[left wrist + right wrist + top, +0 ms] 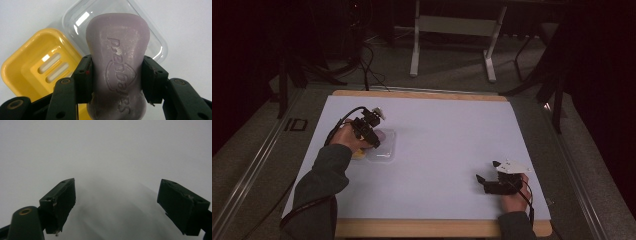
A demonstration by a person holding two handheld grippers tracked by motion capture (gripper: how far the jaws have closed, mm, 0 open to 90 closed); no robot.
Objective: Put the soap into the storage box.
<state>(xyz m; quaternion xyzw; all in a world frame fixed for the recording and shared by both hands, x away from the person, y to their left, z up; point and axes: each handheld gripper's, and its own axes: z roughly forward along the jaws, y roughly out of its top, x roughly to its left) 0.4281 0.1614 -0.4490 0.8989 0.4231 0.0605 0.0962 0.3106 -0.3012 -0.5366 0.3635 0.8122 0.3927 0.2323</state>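
A pale purple bar of soap [117,62] with embossed lettering is clamped between the jaws of my left gripper [117,77], held above the table. Below it lie a yellow soap dish [37,67] with drain slots and, beside it, a clear plastic lid [75,17]. In the high view my left gripper [371,138] hovers over the clear lid [384,150] at the left of the white mat, with the yellow dish [358,155] peeking out under the hand. My right gripper [484,179] rests near the mat's front right, its jaws wide apart [116,202] with nothing between them.
The white mat [437,130] covers a wooden table with an exposed front edge [437,228]. Beyond the far edge stand a white frame's legs [414,55] and cables on the floor. A metal rail [257,160] runs along the left side.
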